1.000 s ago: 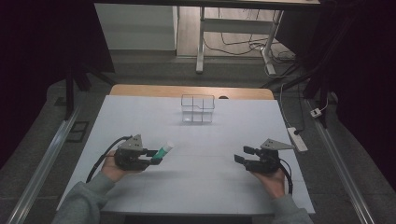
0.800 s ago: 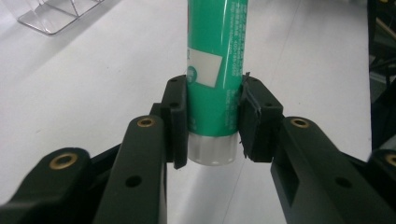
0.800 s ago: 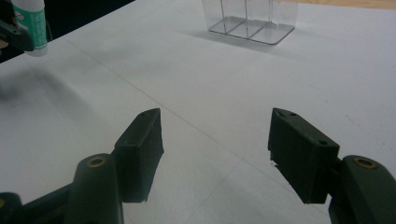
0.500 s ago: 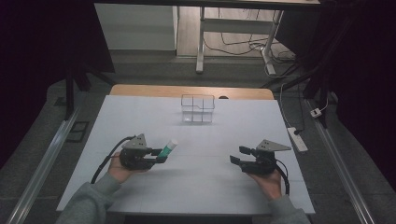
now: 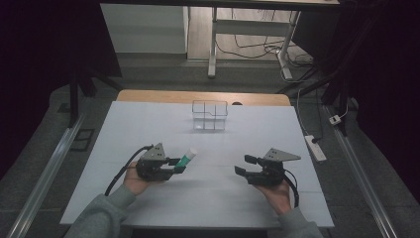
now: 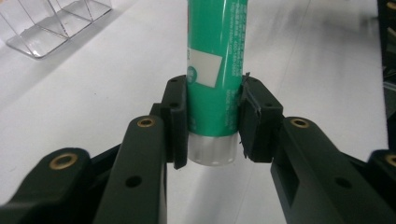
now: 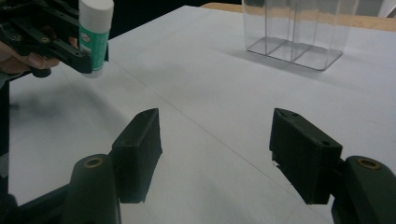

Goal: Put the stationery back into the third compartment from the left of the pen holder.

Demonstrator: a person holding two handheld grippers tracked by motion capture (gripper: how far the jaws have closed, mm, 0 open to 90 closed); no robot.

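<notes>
Near the table's front edge, at seven o'clock, the left gripper [image 5: 174, 166] clamps a green glue stick [image 5: 186, 158] near its clear base, white cap pointing toward one o'clock. At five o'clock, the right gripper [image 5: 242, 165] holds nothing, jaws spread apart. Farther back, at twelve o'clock, a clear plastic divided container [image 5: 210, 115] stands on the white table [image 5: 148, 119].
</notes>
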